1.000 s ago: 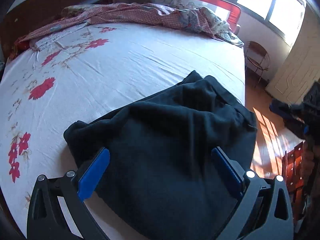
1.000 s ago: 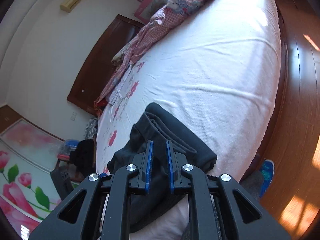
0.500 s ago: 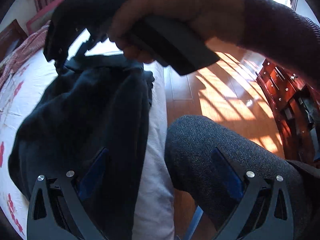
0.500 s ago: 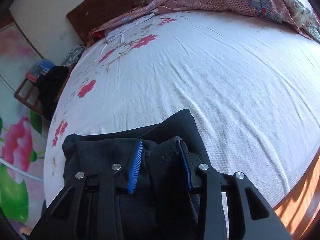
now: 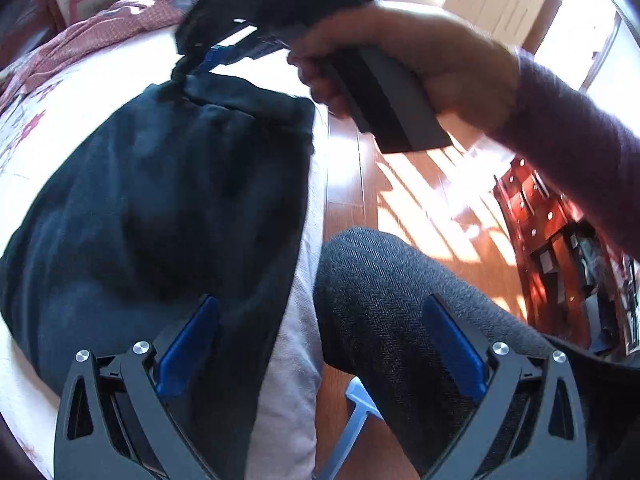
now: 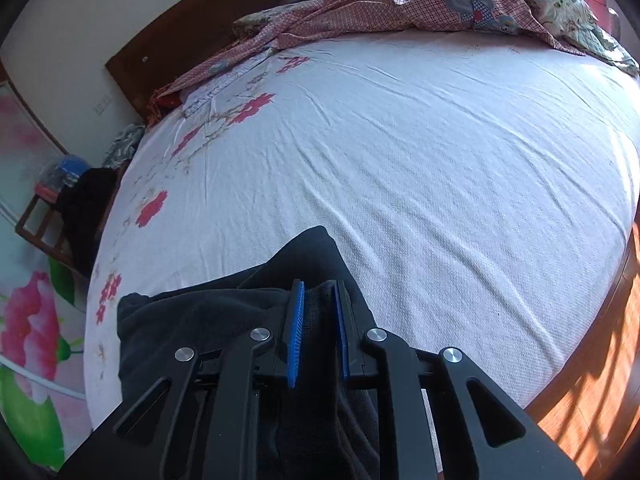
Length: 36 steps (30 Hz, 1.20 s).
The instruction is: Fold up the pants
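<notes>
Garment material: dark navy, fleece-like fabric; the folded dark pants (image 5: 160, 216) lie bunched on the white bed sheet with red flower print (image 6: 420, 168), at the near edge of the bed.
Garment position, left wrist view: the bundle runs along the mattress edge, its far end lifted and pinched to a point.
Right gripper (image 6: 318, 334): blue-padded fingers nearly closed, clamped on a thick fold of the pants fabric; cloth fills the narrow gap between the pads.
Right gripper, seen from the left wrist view (image 5: 208, 56): it grips the gathered upper corner of the pants above the sheet, tilted downward.
Right hand (image 5: 404, 60): bare, wrapped around the dark gripper handle; a purple knit sleeve (image 5: 580, 148) covers the forearm.
Left gripper (image 5: 320, 344): fingers spread wide, holding nothing; the left blue pad (image 5: 188, 348) sits over the near end of the pants, the right blue pad over the person's grey herringbone trouser leg (image 5: 408, 300). Contact between the left pad and the cloth cannot be told.
Bed, far side: a rumpled pink checked blanket (image 6: 360, 12) lies against the dark wooden headboard (image 6: 192, 36).
Floor: orange wooden boards (image 5: 432, 208) with sunlit stripes, beside the bed.
Furniture: a red-brown wooden cabinet with metal knobs (image 5: 536, 216) stands at the right of the left wrist view.
</notes>
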Tool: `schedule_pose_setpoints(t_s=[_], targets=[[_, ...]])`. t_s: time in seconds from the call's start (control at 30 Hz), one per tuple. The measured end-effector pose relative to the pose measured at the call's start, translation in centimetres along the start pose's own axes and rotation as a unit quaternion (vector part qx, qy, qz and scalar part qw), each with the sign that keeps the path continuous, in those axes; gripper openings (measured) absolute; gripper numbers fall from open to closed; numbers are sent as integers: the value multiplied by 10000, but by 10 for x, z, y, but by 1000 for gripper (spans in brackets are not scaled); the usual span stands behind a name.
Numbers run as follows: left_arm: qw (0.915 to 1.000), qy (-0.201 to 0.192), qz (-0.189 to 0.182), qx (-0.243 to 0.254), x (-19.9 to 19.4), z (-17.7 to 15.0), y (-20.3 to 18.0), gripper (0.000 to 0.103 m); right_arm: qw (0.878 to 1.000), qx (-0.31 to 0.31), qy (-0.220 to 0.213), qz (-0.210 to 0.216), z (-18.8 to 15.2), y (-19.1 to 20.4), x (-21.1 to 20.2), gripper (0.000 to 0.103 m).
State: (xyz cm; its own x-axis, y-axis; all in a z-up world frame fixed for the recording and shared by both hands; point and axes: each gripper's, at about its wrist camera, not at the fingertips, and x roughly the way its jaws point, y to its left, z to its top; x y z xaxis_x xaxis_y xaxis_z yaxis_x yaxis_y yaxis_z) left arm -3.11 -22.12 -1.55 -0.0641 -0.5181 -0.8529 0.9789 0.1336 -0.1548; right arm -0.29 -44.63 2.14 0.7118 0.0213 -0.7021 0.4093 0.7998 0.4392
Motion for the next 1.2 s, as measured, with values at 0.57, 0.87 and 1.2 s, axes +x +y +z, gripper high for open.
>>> schedule_pose_setpoints(t_s=[0.57, 0.87, 1.2], targets=[[9313, -620, -567, -3545, 10, 14, 240, 101, 9825, 1452, 653, 971, -97, -30, -18, 0], [9378, -600, -271, -3410, 10, 17, 232, 99, 9766, 1725, 683, 1086, -103, -40, -18, 0], [9239, -683, 123, -3763, -82, -50, 193, 101, 9753, 1469, -564, 1552, -89, -70, -75, 79]])
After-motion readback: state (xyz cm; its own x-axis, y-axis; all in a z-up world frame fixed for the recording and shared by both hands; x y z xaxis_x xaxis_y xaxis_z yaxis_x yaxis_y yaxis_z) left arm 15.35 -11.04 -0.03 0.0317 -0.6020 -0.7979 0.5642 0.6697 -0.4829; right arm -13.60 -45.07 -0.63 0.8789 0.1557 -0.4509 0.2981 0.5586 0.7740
